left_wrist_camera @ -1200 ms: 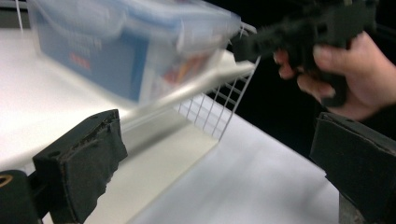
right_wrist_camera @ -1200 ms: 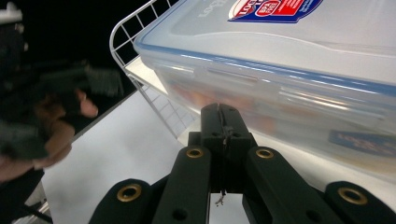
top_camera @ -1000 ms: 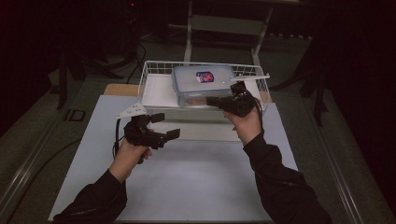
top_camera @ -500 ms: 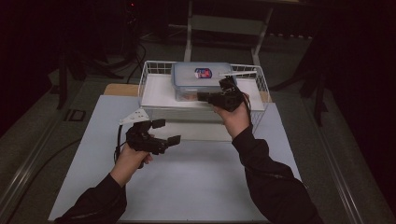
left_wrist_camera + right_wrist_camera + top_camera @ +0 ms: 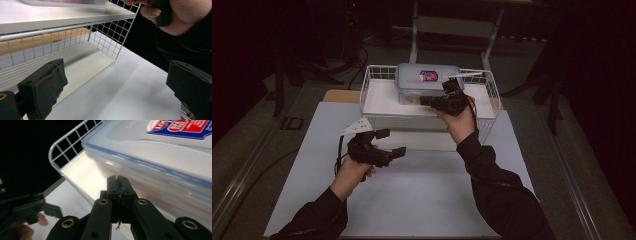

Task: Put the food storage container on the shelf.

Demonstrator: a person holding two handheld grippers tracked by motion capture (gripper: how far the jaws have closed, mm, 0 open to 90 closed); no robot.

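Note:
A clear plastic container (image 5: 417, 82) with a blue-edged lid and a red and blue label stands in the white wire basket (image 5: 371, 86) at the back of the table. My right gripper (image 5: 426, 101) hovers over the basket just in front of the container, pointing left. In the right gripper view its jaws are shut (image 5: 117, 183) with nothing between them, close beside the container's wall (image 5: 160, 167). My left gripper (image 5: 392, 142) rests low over the white mat in front of the basket, open and empty. Its pads (image 5: 47, 85) stand wide apart facing the basket's front corner (image 5: 107, 42).
The basket has a white liner floor (image 5: 384, 97) and sits on a white mat (image 5: 412, 200) covering the table. A wooden strip (image 5: 339, 96) shows left of the basket. Dark floor, cables and a metal frame (image 5: 452, 25) lie beyond. The person's right hand (image 5: 175, 15) is near the basket corner.
My right gripper has shifted left along the front of the container, still shut. The left gripper has stayed where it was, open.

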